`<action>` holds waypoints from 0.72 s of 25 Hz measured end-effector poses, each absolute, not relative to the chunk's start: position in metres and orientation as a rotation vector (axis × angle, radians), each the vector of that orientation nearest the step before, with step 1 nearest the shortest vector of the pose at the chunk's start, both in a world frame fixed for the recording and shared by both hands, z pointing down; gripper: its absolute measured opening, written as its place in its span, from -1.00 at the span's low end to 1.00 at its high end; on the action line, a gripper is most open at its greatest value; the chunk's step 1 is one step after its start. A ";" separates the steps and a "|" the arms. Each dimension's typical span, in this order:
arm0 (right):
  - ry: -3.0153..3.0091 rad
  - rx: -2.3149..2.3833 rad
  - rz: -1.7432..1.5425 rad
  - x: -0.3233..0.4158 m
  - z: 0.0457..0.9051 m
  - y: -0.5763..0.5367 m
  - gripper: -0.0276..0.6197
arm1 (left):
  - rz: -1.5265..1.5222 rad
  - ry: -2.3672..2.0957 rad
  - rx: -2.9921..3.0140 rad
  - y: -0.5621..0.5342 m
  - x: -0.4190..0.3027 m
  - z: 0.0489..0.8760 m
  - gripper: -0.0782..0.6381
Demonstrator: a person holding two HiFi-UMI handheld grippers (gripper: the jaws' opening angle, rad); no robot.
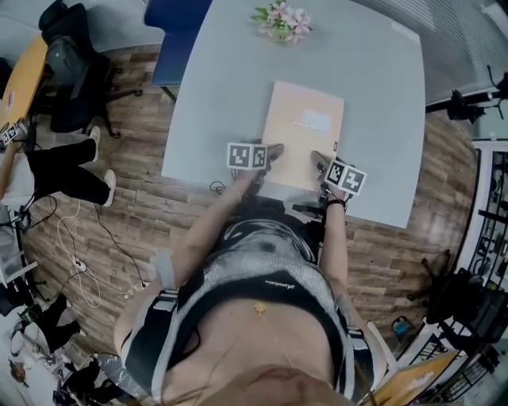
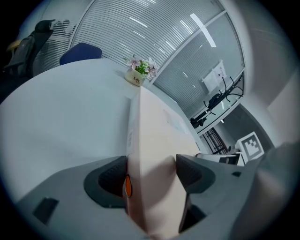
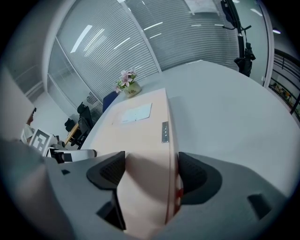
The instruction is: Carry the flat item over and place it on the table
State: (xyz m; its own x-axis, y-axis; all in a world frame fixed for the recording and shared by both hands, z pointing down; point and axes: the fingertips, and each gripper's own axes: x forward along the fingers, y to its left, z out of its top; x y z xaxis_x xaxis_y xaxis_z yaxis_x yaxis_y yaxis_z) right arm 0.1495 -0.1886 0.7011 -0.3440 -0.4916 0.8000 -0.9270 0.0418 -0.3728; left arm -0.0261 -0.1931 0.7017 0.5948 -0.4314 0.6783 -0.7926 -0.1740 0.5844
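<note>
Left tongs (image 2: 151,174): gripping the near-left edge of the pale peach flat cardboard box (image 1: 308,127).
Box: hanging over the near part of the pale grey surface (image 1: 214,87); contact unclear.
Right tongs (image 3: 151,174): gripping its near-right edge.
Doing it well: lowering both ends level, releasing together.
Count: two tongs, one box, one small pot of pink flowers (image 1: 282,22).

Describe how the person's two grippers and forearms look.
The left gripper and right gripper are grey, with dark ribbed pads. Each carries a cube of black-and-white square markers. The forearms are sleeveless; a dark band circles the right wrist.
</note>
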 end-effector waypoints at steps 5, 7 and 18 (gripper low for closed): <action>-1.852 1.427 1.252 0.149 0.701 -0.189 0.19 | 0.465 -1.018 1.801 -0.193 -0.027 0.703 0.13; -1.851 1.426 1.256 0.149 0.702 -0.189 0.19 | 0.469 -1.025 1.804 -0.193 -0.027 0.703 0.13; -1.865 1.419 1.260 0.150 0.702 -0.189 0.19 | 0.455 -1.037 1.808 -0.193 -0.026 0.704 0.13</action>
State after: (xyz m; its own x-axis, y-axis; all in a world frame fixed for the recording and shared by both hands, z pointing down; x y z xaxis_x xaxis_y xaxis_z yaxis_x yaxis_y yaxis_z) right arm 0.1497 -0.1891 0.7020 -0.3501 -0.4866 0.8004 -0.9242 0.0404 -0.3797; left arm -0.0264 -0.1932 0.7035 0.5680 -0.4510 0.6884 -0.8121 -0.1715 0.5577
